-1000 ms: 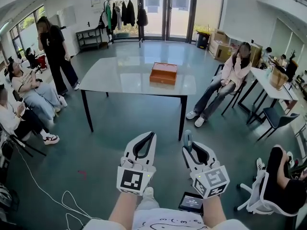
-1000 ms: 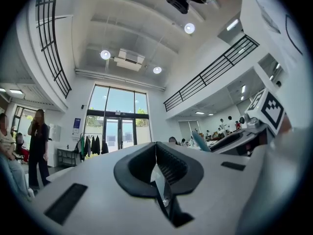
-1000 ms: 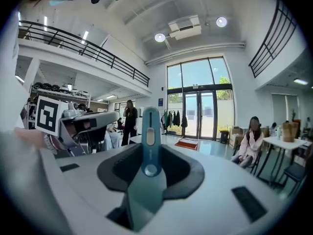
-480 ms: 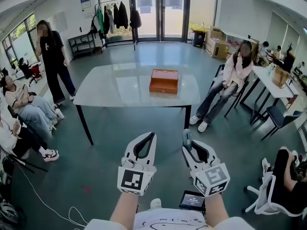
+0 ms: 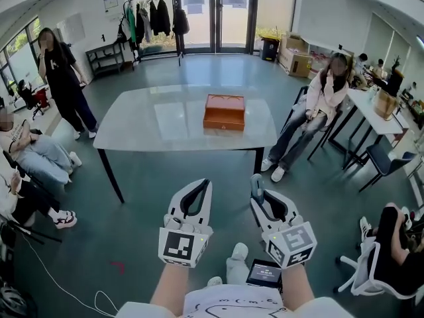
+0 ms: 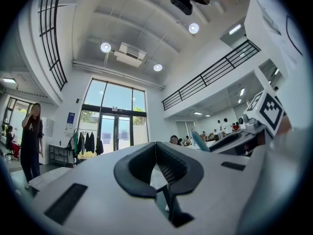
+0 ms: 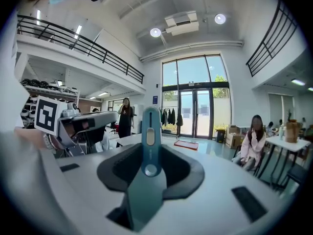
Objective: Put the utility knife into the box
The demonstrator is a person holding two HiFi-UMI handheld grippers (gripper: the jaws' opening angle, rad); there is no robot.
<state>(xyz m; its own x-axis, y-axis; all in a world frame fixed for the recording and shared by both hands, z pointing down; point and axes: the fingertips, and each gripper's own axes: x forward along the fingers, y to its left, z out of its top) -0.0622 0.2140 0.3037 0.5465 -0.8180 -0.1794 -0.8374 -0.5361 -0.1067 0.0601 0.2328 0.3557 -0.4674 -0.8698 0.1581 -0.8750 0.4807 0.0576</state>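
Right gripper view shows the right gripper clamped on the teal utility knife, which juts past its jaws; the left gripper is closed and empty, and the orange box, seemingly lidded, sits on the table well ahead

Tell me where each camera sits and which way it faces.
Head view: on the person's head, facing forward and down at the table and orange box; forearms, left gripper, right gripper show.
Left gripper view: on that gripper, along its shut, empty jaws toward glass doors; right gripper shows.
Right gripper view: on that gripper, along jaws shut on the utility knife; left gripper shows.
Shared: head and right gripper views both show the orange box.
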